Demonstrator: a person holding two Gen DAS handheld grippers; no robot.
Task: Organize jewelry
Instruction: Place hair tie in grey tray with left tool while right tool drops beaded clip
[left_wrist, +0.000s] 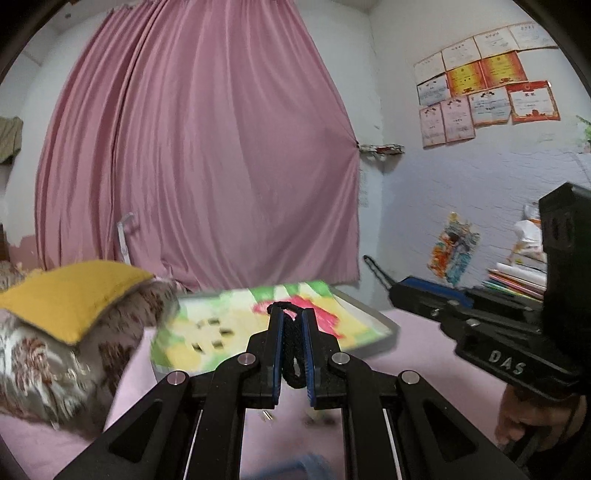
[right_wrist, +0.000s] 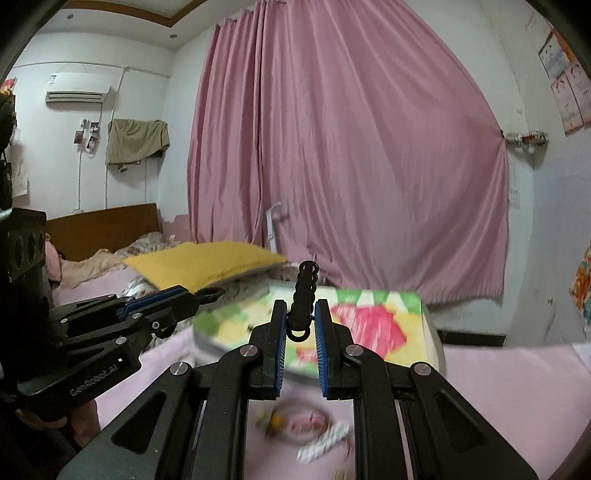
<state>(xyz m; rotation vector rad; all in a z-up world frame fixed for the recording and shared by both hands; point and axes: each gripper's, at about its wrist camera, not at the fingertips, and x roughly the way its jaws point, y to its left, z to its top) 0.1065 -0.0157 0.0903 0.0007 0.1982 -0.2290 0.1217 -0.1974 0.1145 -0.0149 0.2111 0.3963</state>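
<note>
Between the blue-padded fingers of our left hand-held gripper (left_wrist: 292, 325), in the left wrist view, a black braided cord bracelet (left_wrist: 293, 354) hangs pinched, one loop showing above the fingertips and another sagging below the pads; beyond it lies a flat book with a green, yellow and red picture cover (left_wrist: 207, 325) on the pink bed sheet (left_wrist: 417, 354), blurred; at left a mustard-yellow cushion (left_wrist: 70, 295) rests on a brown-and-cream patterned pillow (left_wrist: 48, 365); at right we see our right hand-held gripper (left_wrist: 397, 288) from the side, a black chain (left_wrist: 376, 271) jutting from its tip, and our hand (left_wrist: 517, 421) on its grip; a pink pleated curtain (left_wrist: 207, 147) fills the back wall, with framed paper certificates (left_wrist: 487, 85) on the white wall to its right.

In the right wrist view, the right hand-held gripper (right_wrist: 300, 314) is pressed onto a black chain of linked rings (right_wrist: 304, 295), which stands up past the fingertips, one ring hanging beneath; the left hand-held gripper (right_wrist: 195, 295) reaches in from the left, a black loop poking from its closed tip; below the fingers lie small blurred trinkets (right_wrist: 306, 428) on the sheet; we cannot tell what they are.
</note>
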